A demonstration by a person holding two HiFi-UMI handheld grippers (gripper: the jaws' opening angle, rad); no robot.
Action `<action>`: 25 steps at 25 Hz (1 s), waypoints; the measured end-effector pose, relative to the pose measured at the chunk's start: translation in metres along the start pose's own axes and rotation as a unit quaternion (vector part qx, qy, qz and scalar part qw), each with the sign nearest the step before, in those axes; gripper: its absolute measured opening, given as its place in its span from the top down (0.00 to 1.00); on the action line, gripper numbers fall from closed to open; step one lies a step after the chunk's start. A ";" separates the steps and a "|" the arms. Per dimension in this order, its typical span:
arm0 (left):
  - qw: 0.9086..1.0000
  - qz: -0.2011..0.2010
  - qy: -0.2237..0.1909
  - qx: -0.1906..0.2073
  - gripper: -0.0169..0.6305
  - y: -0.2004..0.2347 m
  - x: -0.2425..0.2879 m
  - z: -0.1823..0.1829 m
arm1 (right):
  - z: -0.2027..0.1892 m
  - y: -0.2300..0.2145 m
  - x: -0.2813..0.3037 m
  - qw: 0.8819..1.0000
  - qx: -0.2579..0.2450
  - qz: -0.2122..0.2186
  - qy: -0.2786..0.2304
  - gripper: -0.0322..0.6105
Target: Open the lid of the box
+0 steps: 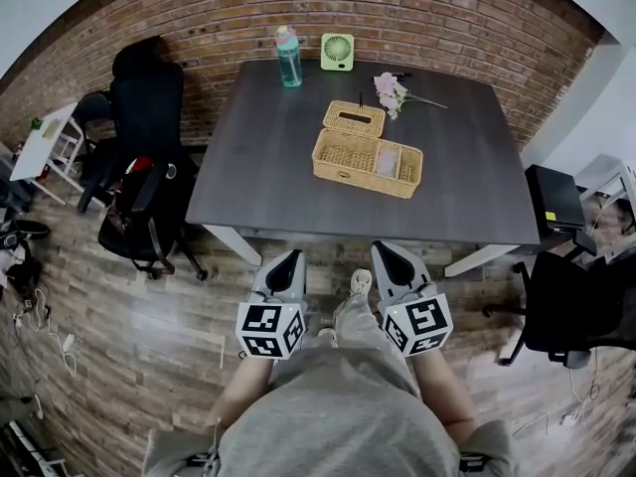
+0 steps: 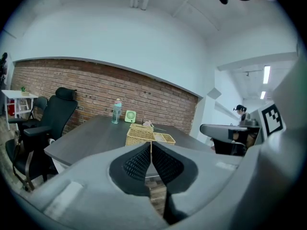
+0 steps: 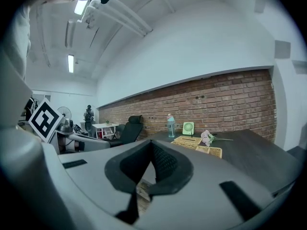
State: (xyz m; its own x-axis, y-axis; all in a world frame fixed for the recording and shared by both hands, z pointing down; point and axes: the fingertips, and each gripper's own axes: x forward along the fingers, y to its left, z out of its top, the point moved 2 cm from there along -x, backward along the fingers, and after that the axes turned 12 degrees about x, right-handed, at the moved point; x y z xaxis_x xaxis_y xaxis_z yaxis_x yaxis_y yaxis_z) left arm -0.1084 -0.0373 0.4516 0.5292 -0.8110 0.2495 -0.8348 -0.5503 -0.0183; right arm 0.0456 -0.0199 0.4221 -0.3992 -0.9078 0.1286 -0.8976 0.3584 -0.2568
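Left gripper (image 1: 290,258) was held short of the table (image 1: 248,177), off its near edge, jaws pressed together, empty | box (image 1: 350,155) was seen mid-table — lid (image 1: 355,118) laid just beyond its far-left corner | right gripper (image 1: 384,250) was held alongside — jaws pressed together, empty

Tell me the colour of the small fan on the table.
The fan is light green; the head view shows it best.

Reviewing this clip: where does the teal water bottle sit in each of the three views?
Head view: teal plastic water bottle, upper centre, at the dark table's far edge.
Left gripper view: bottle, left of centre, before the brick wall.
Right gripper view: bottle, just right of centre, mid-height.
Shared landmark: small green desk fan, directly right of the bottle in all three.
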 end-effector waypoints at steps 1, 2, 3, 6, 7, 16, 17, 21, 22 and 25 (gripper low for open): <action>1.000 0.001 -0.001 0.000 0.94 -0.001 0.000 0.000 | 0.001 0.000 -0.001 1.000 0.001 0.001 -0.002 0.95; 1.000 0.002 -0.001 -0.001 0.94 -0.001 0.001 0.001 | 0.002 0.000 -0.001 1.000 0.003 0.002 -0.004 0.95; 1.000 0.003 -0.002 -0.002 0.94 -0.001 0.002 0.001 | 0.002 0.000 -0.002 1.000 0.005 0.003 -0.006 0.95; 1.000 0.003 -0.005 -0.003 0.94 -0.003 0.004 0.003 | 0.003 0.000 -0.001 1.000 0.008 0.006 -0.007 0.95; 1.000 0.002 -0.006 -0.002 0.94 -0.003 0.005 0.004 | 0.004 0.001 0.000 1.000 0.007 0.008 -0.008 0.95; 1.000 0.002 -0.005 -0.003 0.94 0.001 0.011 0.007 | 0.011 0.001 0.008 1.000 0.002 0.010 -0.013 0.95; 1.000 0.002 -0.005 -0.004 0.94 0.001 0.012 0.007 | 0.011 0.000 0.009 1.000 0.002 0.010 -0.012 0.95; 1.000 0.002 -0.005 -0.004 0.94 0.003 0.013 0.008 | 0.012 -0.001 0.010 1.000 0.003 0.008 -0.012 0.95; 1.000 0.002 -0.005 -0.003 0.94 0.004 0.014 0.008 | 0.011 -0.001 0.011 1.000 0.003 0.008 -0.013 0.95; 1.000 0.001 -0.005 -0.002 0.94 0.005 0.016 0.009 | 0.011 -0.002 0.013 1.000 0.004 0.007 -0.015 0.95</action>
State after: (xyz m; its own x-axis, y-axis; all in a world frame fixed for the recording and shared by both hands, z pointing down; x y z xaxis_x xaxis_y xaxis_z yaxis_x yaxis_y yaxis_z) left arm -0.1032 -0.0547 0.4470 0.5290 -0.8143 0.2391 -0.8365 -0.5477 -0.0146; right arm 0.0443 -0.0349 0.4137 -0.4060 -0.9088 0.0965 -0.8903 0.3695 -0.2661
